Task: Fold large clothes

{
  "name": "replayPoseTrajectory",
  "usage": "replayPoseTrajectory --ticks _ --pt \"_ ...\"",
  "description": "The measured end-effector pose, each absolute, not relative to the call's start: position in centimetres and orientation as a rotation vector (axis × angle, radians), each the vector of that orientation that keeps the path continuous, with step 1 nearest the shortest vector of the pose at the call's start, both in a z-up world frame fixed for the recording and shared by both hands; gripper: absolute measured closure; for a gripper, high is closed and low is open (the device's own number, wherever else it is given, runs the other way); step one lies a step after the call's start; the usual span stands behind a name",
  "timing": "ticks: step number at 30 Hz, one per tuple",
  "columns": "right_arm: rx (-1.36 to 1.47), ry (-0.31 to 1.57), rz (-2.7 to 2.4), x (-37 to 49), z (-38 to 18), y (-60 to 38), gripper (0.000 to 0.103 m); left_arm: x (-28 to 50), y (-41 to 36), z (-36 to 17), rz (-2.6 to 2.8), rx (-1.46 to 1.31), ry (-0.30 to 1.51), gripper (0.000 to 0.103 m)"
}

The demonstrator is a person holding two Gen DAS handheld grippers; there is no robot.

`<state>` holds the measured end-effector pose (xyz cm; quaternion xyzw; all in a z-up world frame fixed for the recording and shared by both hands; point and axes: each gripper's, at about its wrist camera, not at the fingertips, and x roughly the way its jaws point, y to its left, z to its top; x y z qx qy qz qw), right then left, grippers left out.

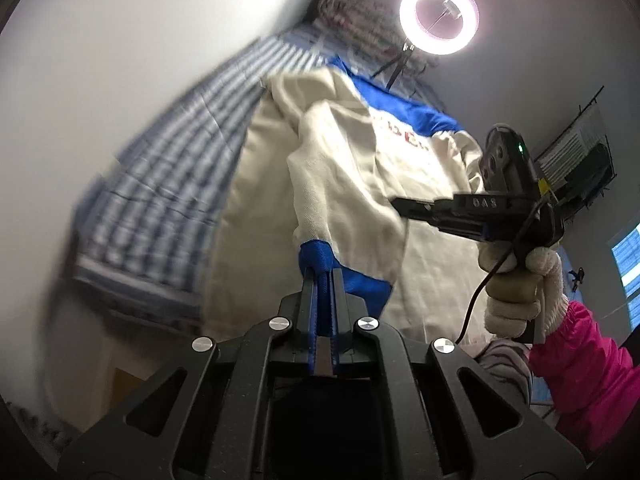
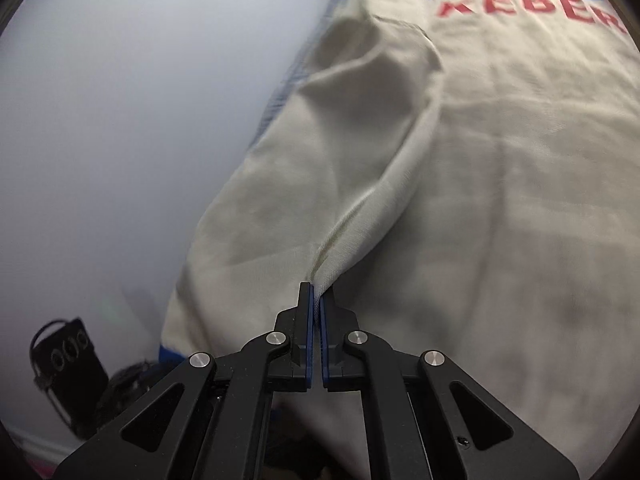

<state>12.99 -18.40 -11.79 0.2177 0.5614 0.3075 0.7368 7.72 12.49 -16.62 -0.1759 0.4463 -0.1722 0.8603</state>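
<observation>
White walls stand behind a bed with a blue checked sheet [image 1: 168, 184], and a bright ring light [image 1: 439, 16] glows up high. On the sheet lies a big cream top [image 1: 340, 168] with blue parts and red letters. The left gripper [image 1: 320, 276] is clenched on the blue cuff [image 1: 316, 254] of one sleeve. The right gripper [image 2: 316, 292] is pinched tight on a cream fold [image 2: 360, 216] of the top. A hand in a white glove [image 1: 524, 292] with a pink sleeve [image 1: 588, 364] holds the right gripper.
</observation>
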Motion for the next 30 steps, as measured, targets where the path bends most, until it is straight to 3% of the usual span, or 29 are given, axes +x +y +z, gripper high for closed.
replayPoseTrajectory --ticks 4,6,9,10,11,13,16,18,24,26,30 --pt "0.163 1.281 0.626 9.7 -11.6 -16.8 0.101 6.8 11.2 -18.4 -0.4 -0.293 1.013 0.1" --pt "0.057 1.314 0.601 9.0 -11.7 -16.4 0.094 6.7 10.2 -20.5 -0.408 -0.254 1.086 0.099" --pt "-0.011 1.284 0.574 8.9 -9.3 -17.5 0.094 6.4 10.8 -21.8 -0.407 -0.296 1.117 0.073" --pt "-0.008 1.262 0.579 9.0 -8.0 -18.2 0.094 6.4 11.6 -21.7 -0.395 -0.327 1.094 0.057" --pt "-0.008 1.247 0.583 9.5 -7.7 -18.4 0.094 6.3 12.1 -21.6 -0.386 -0.344 1.076 0.047" --pt "-0.01 1.189 0.592 10.5 -5.0 -19.0 0.093 6.5 12.8 -21.6 -0.376 -0.374 1.058 0.047" --pt "-0.025 1.102 0.588 15.3 -4.0 -18.5 0.076 7.6 12.8 -22.8 -0.382 -0.392 1.075 0.047" --pt "-0.029 1.053 0.596 19.9 -6.7 -15.7 0.066 8.3 12.5 -23.8 -0.401 -0.417 1.103 0.047" --pt "-0.05 1.016 0.587 27.5 -8.1 -10.9 0.064 8.9 11.1 -25.3 -0.431 -0.439 1.131 0.049" --pt "-0.067 1.02 0.582 29.0 -8.8 -9.6 0.064 9.0 11.0 -25.6 -0.44 -0.451 1.137 0.065" --pt "-0.081 1.067 0.571 32.4 -10.8 -6.3 0.064 9.3 11.1 -26.2 -0.447 -0.472 1.149 0.084"
